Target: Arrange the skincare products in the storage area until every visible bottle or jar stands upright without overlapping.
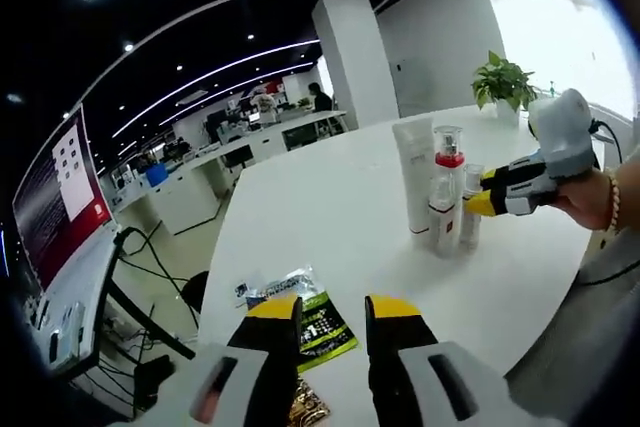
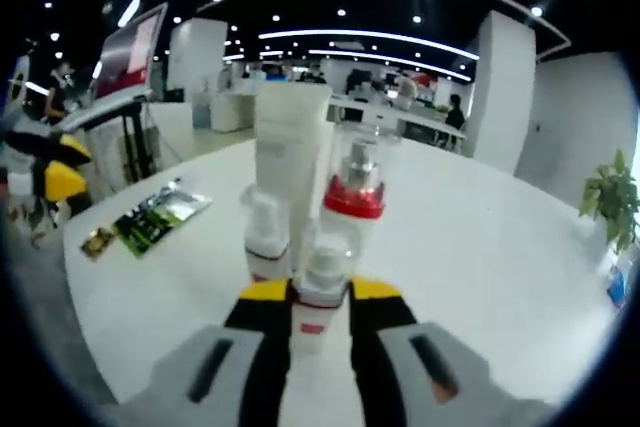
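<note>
We grip a small bottle among the upright skincare group on the white surface [image 1: 330,207].

In the right gripper view our right gripper [image 2: 320,292] has its jaws narrowed onto a small clear bottle [image 2: 322,272], seemingly clamped; behind it stand a tall white tube [image 2: 290,162], a red-collared pump bottle [image 2: 356,192] and another small bottle [image 2: 266,232], all upright and close together; our left gripper [image 1: 333,312] hovers with jaws parted, holding nothing, above 1 green sachet [image 1: 325,325].
</note>
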Action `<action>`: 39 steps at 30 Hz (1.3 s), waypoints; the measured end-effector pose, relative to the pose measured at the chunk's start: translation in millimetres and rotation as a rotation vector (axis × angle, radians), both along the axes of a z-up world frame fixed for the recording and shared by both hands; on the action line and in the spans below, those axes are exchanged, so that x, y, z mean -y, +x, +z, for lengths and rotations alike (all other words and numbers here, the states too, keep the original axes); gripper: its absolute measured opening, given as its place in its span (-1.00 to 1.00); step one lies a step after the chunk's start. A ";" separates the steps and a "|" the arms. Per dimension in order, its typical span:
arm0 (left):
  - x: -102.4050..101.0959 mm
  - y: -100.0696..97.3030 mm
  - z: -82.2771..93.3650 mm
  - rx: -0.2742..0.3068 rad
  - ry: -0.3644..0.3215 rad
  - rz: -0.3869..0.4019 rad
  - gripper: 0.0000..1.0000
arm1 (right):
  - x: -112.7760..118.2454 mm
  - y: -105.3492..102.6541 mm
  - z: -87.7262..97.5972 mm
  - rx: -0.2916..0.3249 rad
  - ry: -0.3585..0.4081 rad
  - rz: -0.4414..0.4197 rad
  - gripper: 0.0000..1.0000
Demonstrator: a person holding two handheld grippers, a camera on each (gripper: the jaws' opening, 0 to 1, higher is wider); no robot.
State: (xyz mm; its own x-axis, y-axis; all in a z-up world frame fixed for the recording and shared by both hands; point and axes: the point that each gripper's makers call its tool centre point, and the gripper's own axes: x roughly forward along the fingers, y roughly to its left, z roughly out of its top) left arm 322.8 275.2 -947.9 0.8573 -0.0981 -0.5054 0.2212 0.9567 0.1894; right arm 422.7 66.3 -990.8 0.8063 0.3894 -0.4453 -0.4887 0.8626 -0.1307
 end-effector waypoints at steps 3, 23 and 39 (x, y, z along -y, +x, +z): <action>0.7 -0.5 -1.6 -0.007 0.006 -0.006 -0.48 | -1.5 -3.9 -10.6 -0.060 -0.006 0.016 -0.56; 21.7 -6.3 -20.9 -0.103 0.039 -0.113 -0.49 | 18.6 -21.2 -37.3 -0.282 0.011 0.094 -0.54; 105.2 20.8 -17.7 -0.173 -0.017 -0.426 -0.49 | 3.9 -13.3 -31.8 -0.237 -0.018 0.157 -0.72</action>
